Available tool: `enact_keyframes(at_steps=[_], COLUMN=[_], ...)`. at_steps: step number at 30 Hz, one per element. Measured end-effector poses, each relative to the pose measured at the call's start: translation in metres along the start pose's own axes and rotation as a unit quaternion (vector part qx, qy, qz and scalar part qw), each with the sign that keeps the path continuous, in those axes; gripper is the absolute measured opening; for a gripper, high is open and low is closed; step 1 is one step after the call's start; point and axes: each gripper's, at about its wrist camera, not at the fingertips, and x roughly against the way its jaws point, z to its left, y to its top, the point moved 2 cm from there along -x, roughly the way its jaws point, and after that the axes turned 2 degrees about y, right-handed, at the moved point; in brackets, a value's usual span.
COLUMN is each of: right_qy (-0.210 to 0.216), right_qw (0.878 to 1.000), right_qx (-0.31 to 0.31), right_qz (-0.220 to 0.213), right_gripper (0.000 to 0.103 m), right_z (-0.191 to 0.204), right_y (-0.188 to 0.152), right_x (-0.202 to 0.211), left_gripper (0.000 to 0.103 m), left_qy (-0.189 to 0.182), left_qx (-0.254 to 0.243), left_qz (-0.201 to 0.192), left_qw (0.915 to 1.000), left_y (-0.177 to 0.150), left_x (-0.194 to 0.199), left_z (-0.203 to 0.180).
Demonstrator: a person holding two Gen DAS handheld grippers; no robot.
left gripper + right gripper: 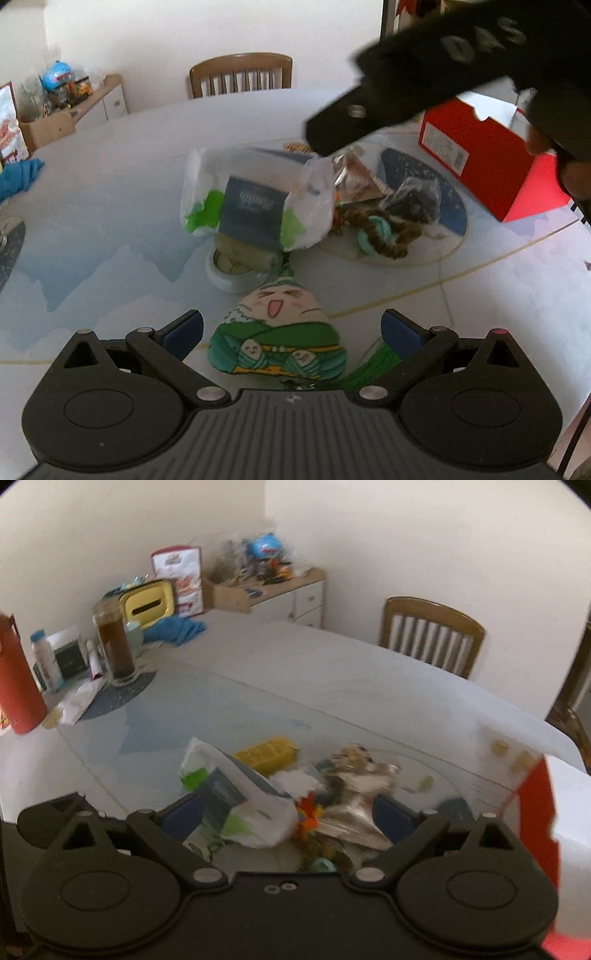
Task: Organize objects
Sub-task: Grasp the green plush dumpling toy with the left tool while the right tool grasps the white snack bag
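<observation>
My left gripper (291, 332) is open, its blue pads either side of a plush rice-dumpling charm (279, 332) with a green tassel that lies on the table. Beyond it a clear plastic bag (255, 199) with a dark blue card and green pieces rests over a small grey bowl (236, 273). To the right lies a pile of foil wrappers and a brown-and-teal braided toy (384, 232). My right gripper (288, 816) is open and hovers above the plastic bag (255, 808) and foil wrappers (354, 812); it shows black in the left wrist view (424, 81). A yellow tray (267, 755) lies behind.
A red shoebox (484, 158) stands at the right of the table. A wooden chair (240, 74) is at the far side. A red bottle (18, 679), a glass jar (114, 646), a blue cloth (173, 629) and a yellow box (147, 603) crowd the far left.
</observation>
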Motion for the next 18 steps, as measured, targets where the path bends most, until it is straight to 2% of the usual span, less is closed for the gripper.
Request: enact_keyframes(at_steps=[7,10,17,18], right_qy=[0.025,0.043,0.054,0.054], right_qw=[0.998,0.995,0.991,0.990], right_qx=[0.040,0.059,0.068,0.070], right_qz=[0.046,0.070,0.107,0.108], right_gripper=[0.092,0.086,0.066,0.061], right_z=[0.012,0.017,0.021,0.023], right_y=[0.016,0.022,0.021,0.020], right_x=[-0.041,-0.058,-0.077,-0.077], left_gripper=[0.103,0.103,0.102,0.100], left_qy=[-0.016,-0.020,-0.035,-0.038], left_qx=[-0.003,-0.007,-0.014,-0.015], left_qz=[0.014,0.016,0.010,0.008], left_qw=[0.9998,0.9996,0.9992,0.9991], left_y=[-0.006,-0.008,-0.009,-0.008], left_x=[-0.011,-0.013,-0.011,-0.009], left_z=[0.010,0.011,0.013,0.014])
